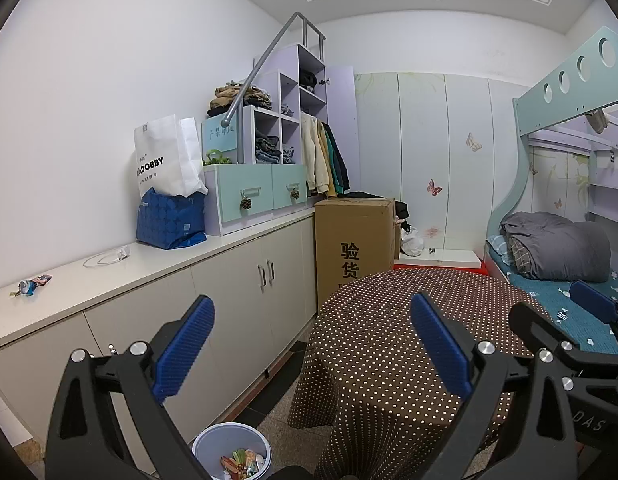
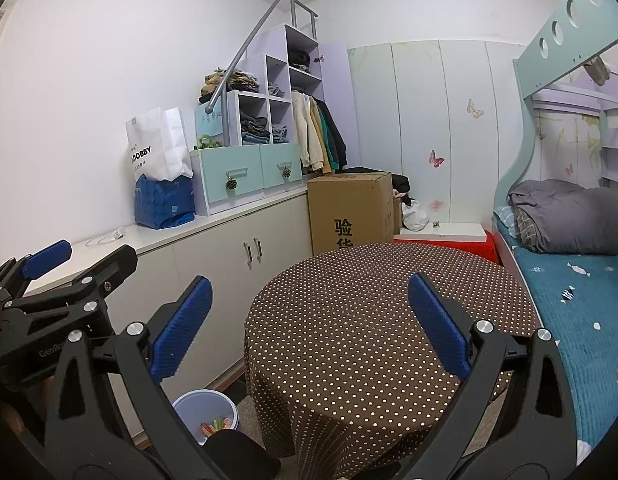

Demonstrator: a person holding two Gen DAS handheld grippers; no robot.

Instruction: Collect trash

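The left gripper (image 1: pixel 311 346) is spread wide and holds nothing. The right gripper (image 2: pixel 309 326) is spread wide too, and it holds nothing. Both hang in the air over the near side of the table (image 1: pixel 409 320), which has a brown cloth with small white dots.

A wrapper (image 1: pixel 31 285) lies on the white counter (image 1: pixel 157 260), far to the left of the table. It is small and crumpled, with blue, silver and pink on it. Nothing touches it.

The bin (image 1: pixel 232 450) stands on the floor just beside the table, at its left foot. It is a pale round bucket. Inside it are crumpled wrappers in orange, green and white.

Farther along the counter lies a thin clear bit of plastic (image 1: pixel 107 257). Behind it stands a blue bag (image 1: pixel 171 220) with a white bag (image 1: pixel 165 158) in it. A brown box (image 1: pixel 355 240) stands on the floor behind the table. To the right of the table is a bed (image 2: pixel 581 304) with a blue cover.
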